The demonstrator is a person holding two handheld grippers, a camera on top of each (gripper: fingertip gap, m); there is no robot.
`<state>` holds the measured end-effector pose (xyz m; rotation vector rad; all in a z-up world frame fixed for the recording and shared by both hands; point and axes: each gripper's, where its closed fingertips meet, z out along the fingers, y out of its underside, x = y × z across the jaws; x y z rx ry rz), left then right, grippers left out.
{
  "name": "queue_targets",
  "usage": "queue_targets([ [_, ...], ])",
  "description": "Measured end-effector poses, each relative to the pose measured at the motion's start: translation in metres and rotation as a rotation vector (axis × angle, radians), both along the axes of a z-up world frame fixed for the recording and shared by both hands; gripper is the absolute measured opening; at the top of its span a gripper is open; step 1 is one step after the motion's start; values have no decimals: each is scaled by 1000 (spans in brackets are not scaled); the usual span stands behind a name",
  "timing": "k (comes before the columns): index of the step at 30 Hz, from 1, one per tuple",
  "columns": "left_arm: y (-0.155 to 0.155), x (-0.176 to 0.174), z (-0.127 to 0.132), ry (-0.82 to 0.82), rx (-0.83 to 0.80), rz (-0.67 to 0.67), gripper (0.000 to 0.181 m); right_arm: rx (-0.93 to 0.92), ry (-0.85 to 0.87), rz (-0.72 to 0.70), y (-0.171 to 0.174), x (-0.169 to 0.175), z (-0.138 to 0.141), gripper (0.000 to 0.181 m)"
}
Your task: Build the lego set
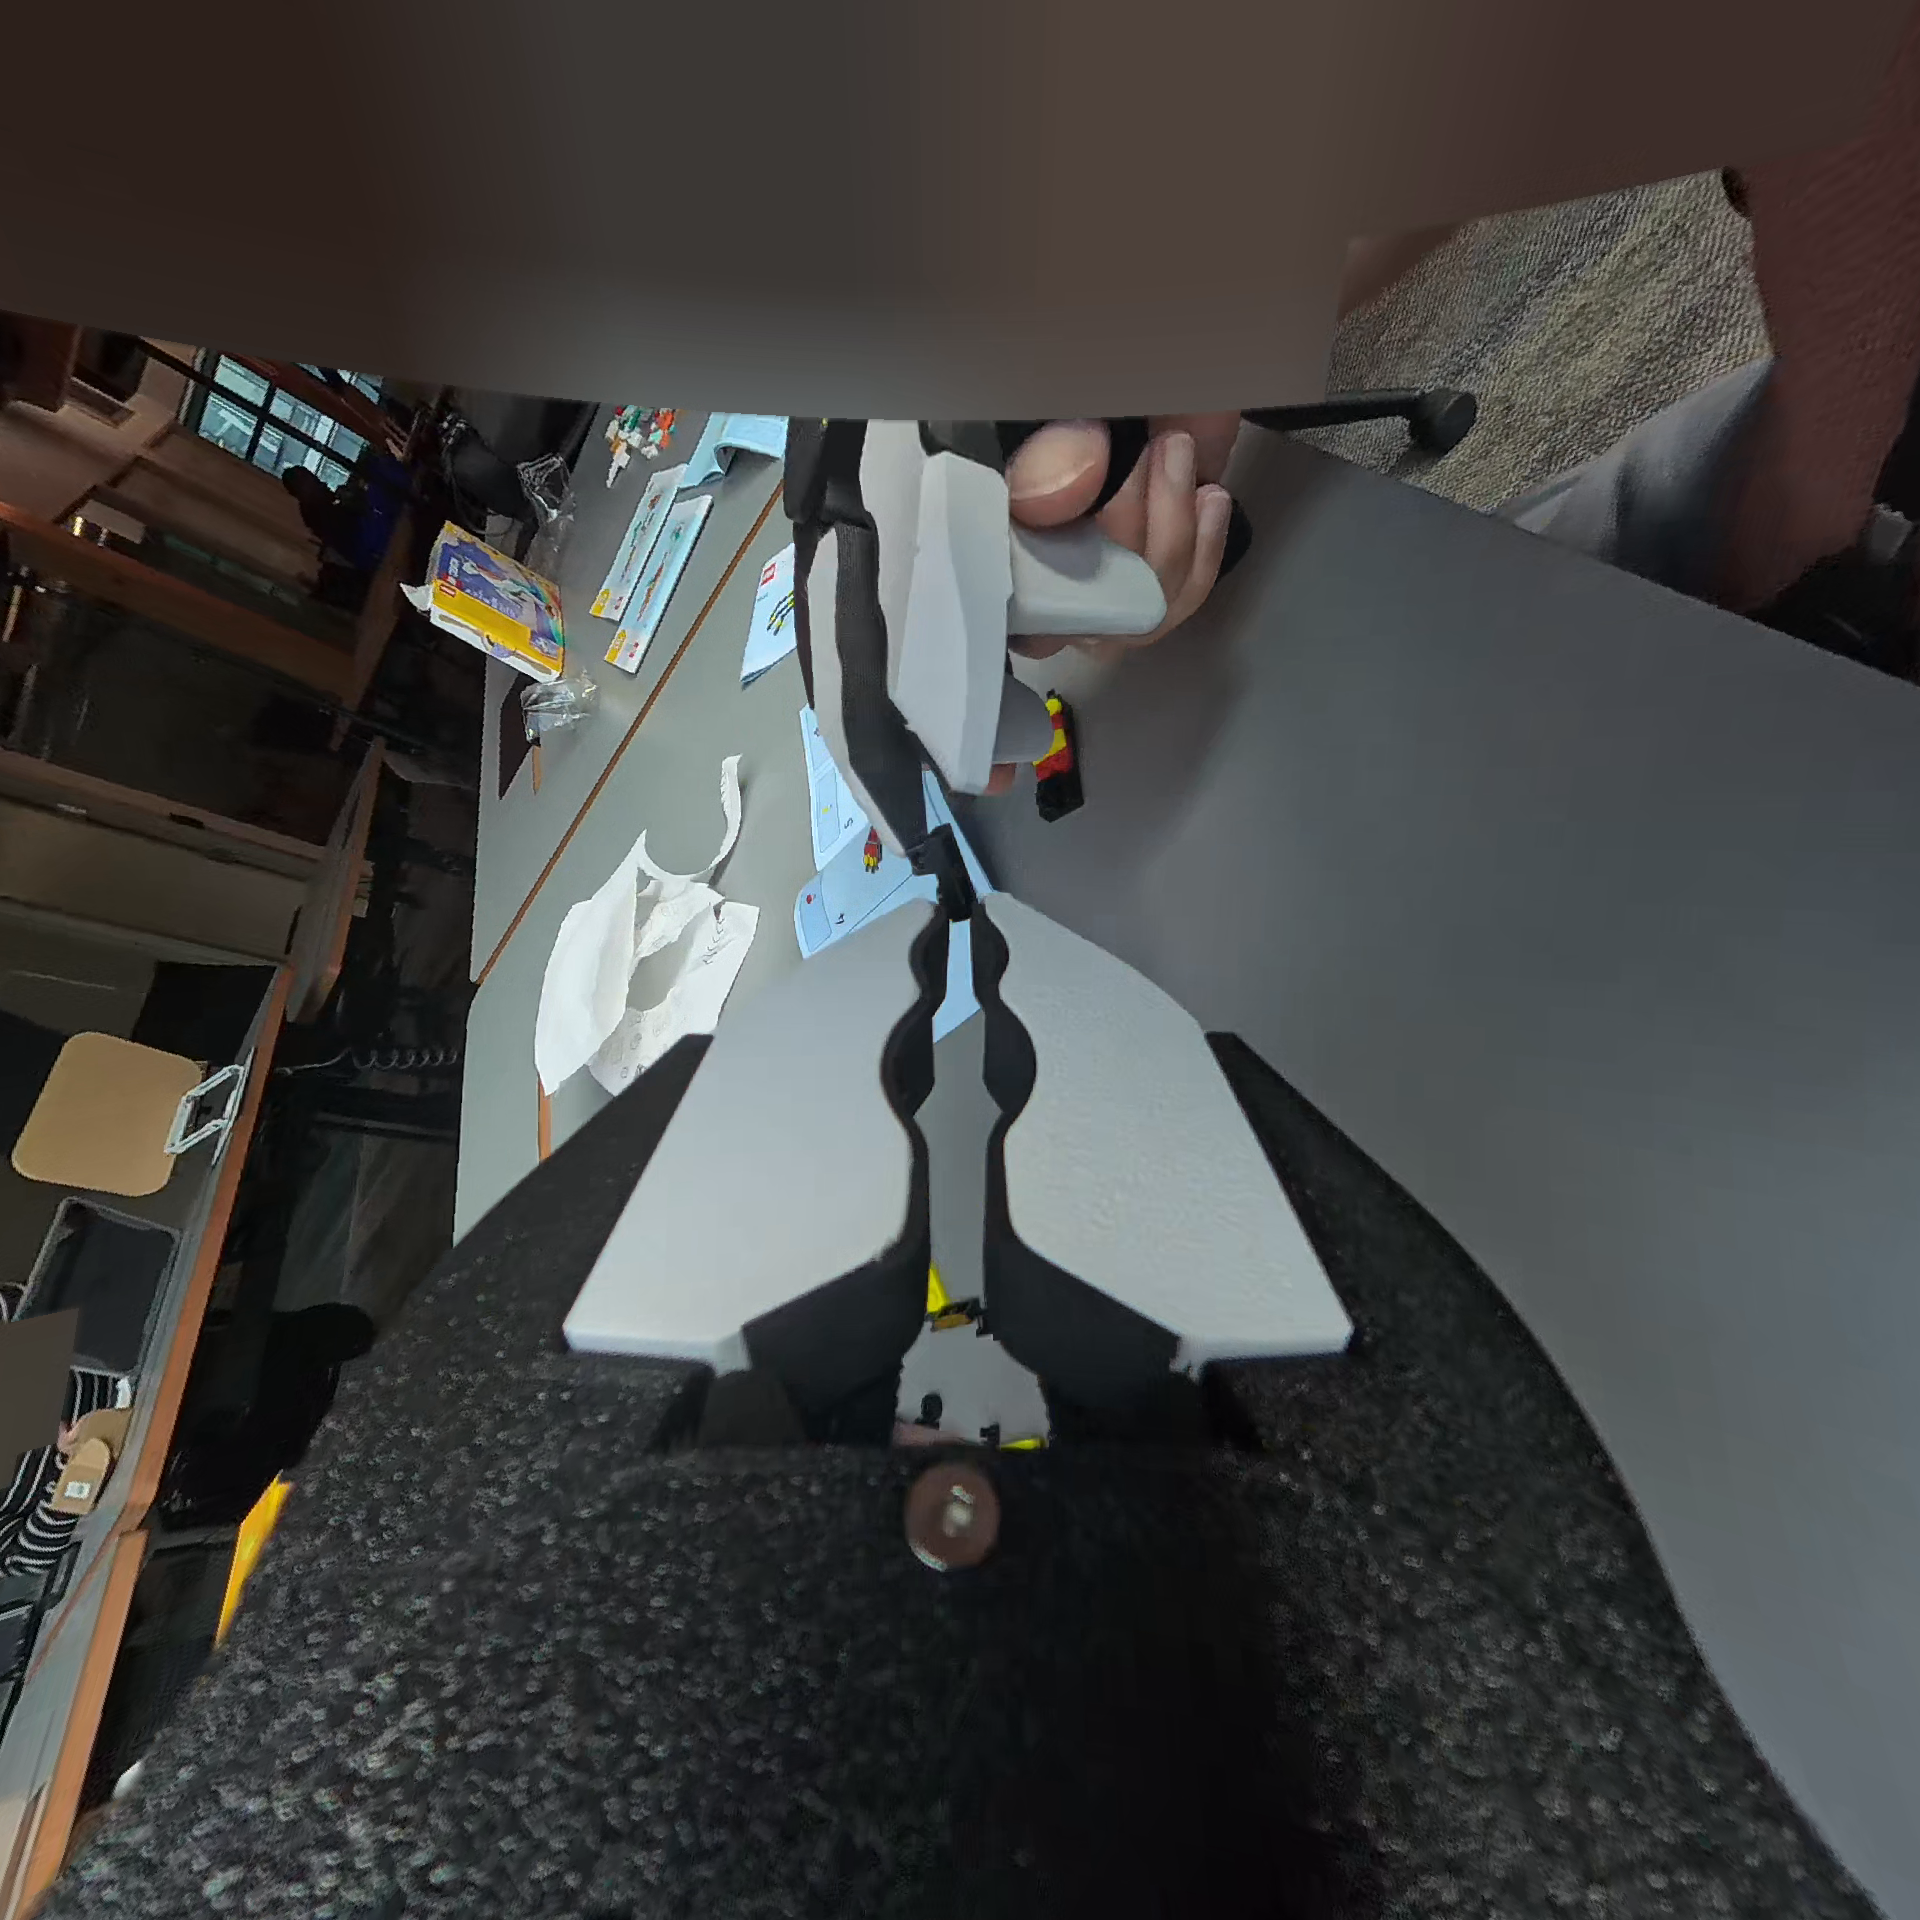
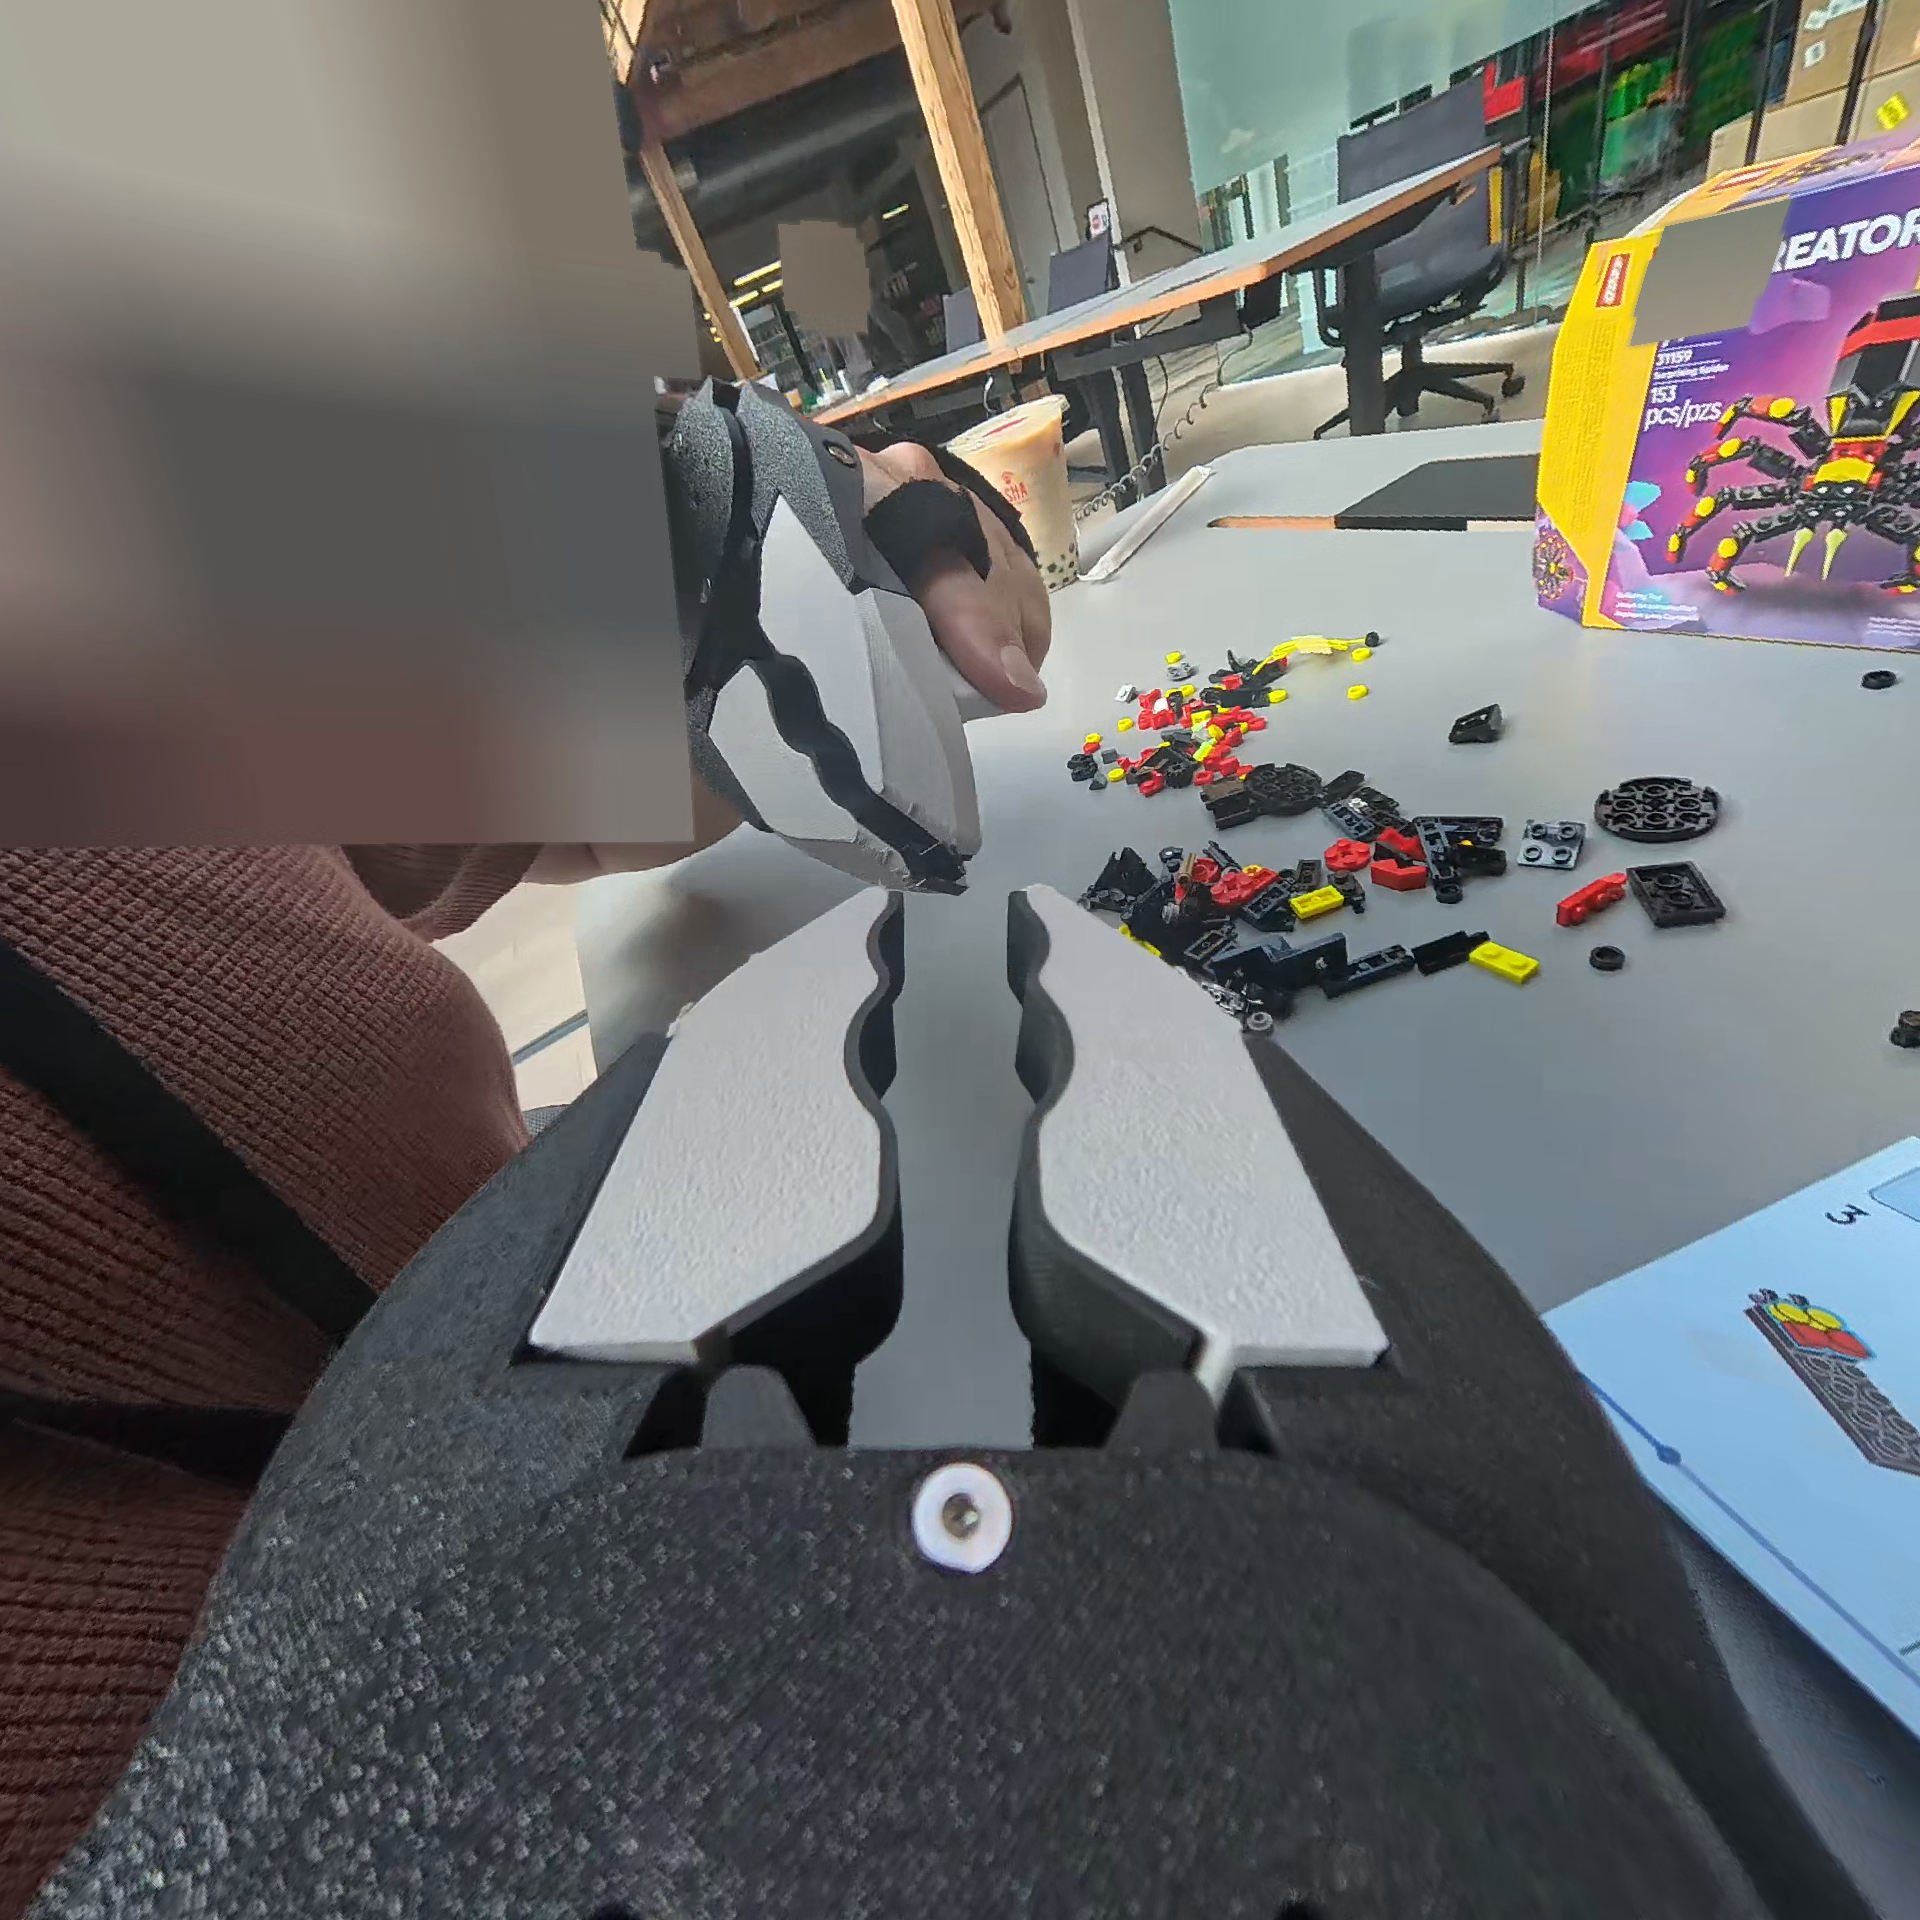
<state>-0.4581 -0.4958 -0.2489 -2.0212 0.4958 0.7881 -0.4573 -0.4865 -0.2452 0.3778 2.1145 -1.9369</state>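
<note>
The wide grey counter (image 2: 1455, 1143) carries everything, and the biggest thing on it is the purple and yellow cardboard set box (image 2: 1745, 416), standing upright at the far right, well apart from the work. Next in size is the light blue paper instruction booklet (image 2: 1766, 1403), lying open and flat at the near right edge of the right wrist view, its page showing an early building step. Between the box and the booklet spreads the loose scatter of black, red and yellow plastic bricks (image 2: 1351, 862), still mostly unsorted and including a round black plate (image 2: 1656, 807); by this, most of the set looks unbuilt. The only finished work that shows is a small red, yellow and black brick assembly (image 1: 1060, 758), resting on the counter beside the booklet in the left wrist view, partly hidden behind the right tool. The task therefore appears to be in its opening steps, with nearly all pieces left to place. The right tool (image 2: 956, 904) hovers above the counter with a clear gap between its white fingers and nothing in them. The left tool (image 1: 956, 914), tilted down just ahead of the right one, is pinched nearly closed on a small black brick piece (image 1: 940, 857) at its very tip. That piece seems bound for the small assembly, though its exact shape is too small to tell.
</note>
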Motion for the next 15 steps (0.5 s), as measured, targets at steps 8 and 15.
queue_targets([
  [8,53,2,-13,-213,149,-114,4,-16,-24,-99,41,5,-10,4],
  [15,96,10,-36,-366,176,-191,0,-7,-37,-240,82,2,-26,0],
])
